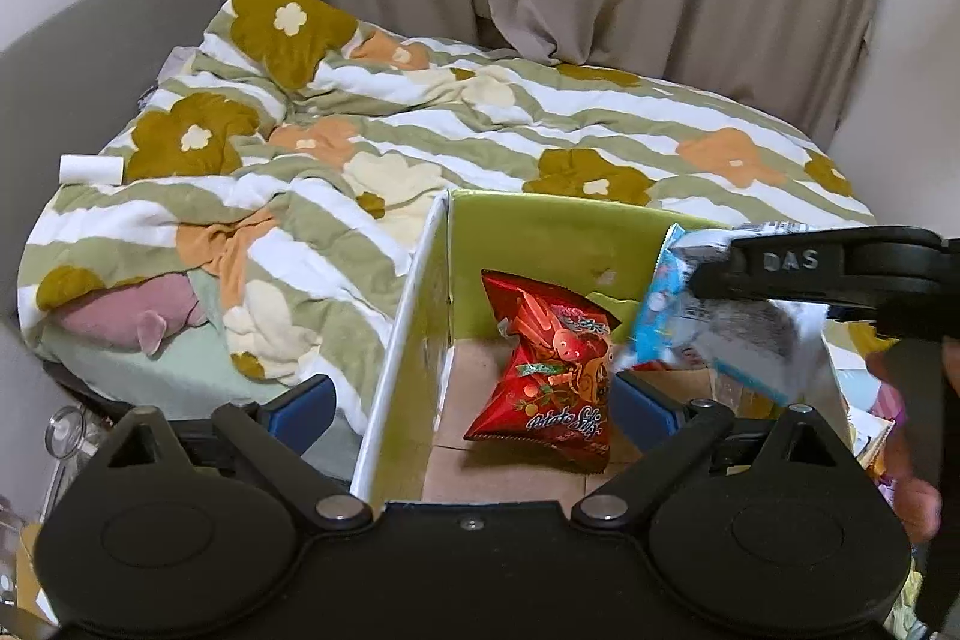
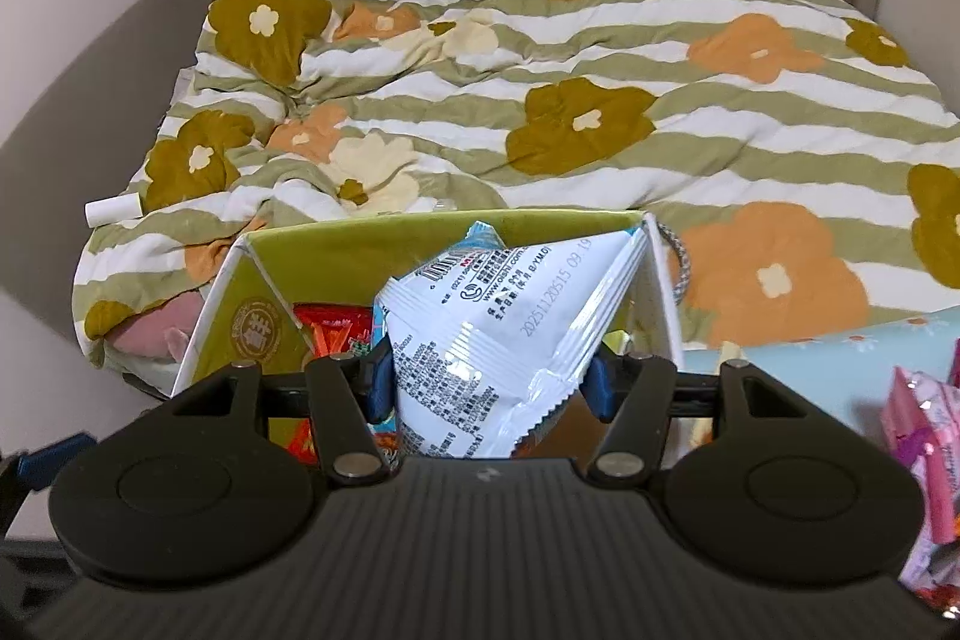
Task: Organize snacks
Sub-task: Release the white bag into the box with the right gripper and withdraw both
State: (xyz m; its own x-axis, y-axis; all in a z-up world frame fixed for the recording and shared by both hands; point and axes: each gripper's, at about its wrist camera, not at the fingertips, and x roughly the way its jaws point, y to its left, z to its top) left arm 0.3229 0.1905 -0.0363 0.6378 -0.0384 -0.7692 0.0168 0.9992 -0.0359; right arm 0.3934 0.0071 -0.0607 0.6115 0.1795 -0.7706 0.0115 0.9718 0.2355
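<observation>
The right claw [image 2: 489,379] is pinching a white-and-blue snack packet [image 2: 492,322], holding it over the open green box [image 2: 384,226], just above the far right side. The left claw [image 1: 474,397] is spread wide and holds nothing, straddling the box's left wall. A red snack bag [image 1: 549,361] leans inside the box, with the flowered bed quilt [image 1: 420,130] behind.

Soft indoor light, fisheye edges, slight blur
</observation>
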